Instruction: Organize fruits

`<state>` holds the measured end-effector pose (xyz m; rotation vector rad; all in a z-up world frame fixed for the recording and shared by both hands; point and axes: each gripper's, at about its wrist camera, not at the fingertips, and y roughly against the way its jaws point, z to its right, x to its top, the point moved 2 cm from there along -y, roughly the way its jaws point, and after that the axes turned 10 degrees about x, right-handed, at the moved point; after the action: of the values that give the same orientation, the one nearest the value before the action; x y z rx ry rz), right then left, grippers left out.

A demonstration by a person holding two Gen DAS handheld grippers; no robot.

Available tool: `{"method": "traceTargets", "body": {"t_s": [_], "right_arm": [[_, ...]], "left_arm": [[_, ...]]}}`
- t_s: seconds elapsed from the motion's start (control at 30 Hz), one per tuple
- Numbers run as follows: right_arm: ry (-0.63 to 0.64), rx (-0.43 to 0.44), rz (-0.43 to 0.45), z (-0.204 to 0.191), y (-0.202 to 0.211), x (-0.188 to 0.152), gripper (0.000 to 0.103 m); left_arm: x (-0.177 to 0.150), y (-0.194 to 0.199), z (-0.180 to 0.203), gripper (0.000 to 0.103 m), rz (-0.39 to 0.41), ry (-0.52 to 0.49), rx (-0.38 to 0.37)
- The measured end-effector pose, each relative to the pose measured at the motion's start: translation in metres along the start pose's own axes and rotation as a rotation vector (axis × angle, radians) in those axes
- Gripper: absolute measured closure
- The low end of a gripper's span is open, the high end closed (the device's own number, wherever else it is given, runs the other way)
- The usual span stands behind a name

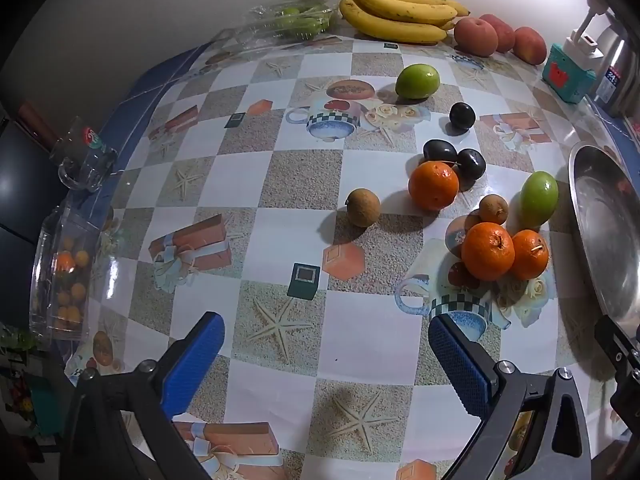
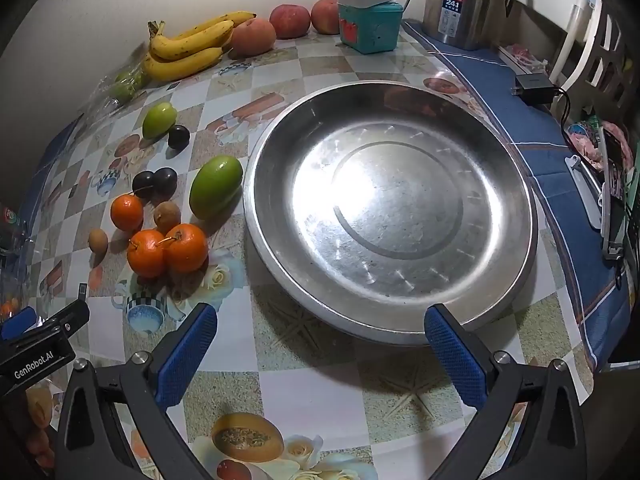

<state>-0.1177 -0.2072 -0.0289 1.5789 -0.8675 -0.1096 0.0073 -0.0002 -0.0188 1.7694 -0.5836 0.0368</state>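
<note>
Loose fruit lies on a patterned tablecloth: three oranges (image 1: 487,251), two green fruits (image 1: 417,81), three dark plums (image 1: 462,117) and two small brown fruits (image 1: 363,207). A banana bunch (image 1: 396,14) and three peaches (image 1: 476,37) sit by the back wall. An empty round steel tray (image 2: 496,152) lies to the right of the fruit. My left gripper (image 1: 326,344) hovers open over bare cloth in front of the fruit. My right gripper (image 2: 320,334) is open above the tray's near rim. Nothing is between either pair of blue pads.
A teal box (image 2: 370,28) with a white power strip on top and a steel flask (image 2: 466,2) stand at the back right. A clear pack of green fruit (image 1: 296,20) lies back left. Glass cups (image 1: 86,160) and a clear container (image 1: 64,272) line the left edge.
</note>
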Motion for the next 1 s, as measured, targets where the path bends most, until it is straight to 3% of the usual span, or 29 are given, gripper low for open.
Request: {"method": "traceTargets", "body": {"t_s": [1.0], "right_arm": [[0.013,-0.005,0.001,-0.0019,-0.0023,0.0006,0.000]], "left_arm": [[-0.0026,-0.0021,-0.0004,0.000,-0.009,-0.002,0.002]]}}
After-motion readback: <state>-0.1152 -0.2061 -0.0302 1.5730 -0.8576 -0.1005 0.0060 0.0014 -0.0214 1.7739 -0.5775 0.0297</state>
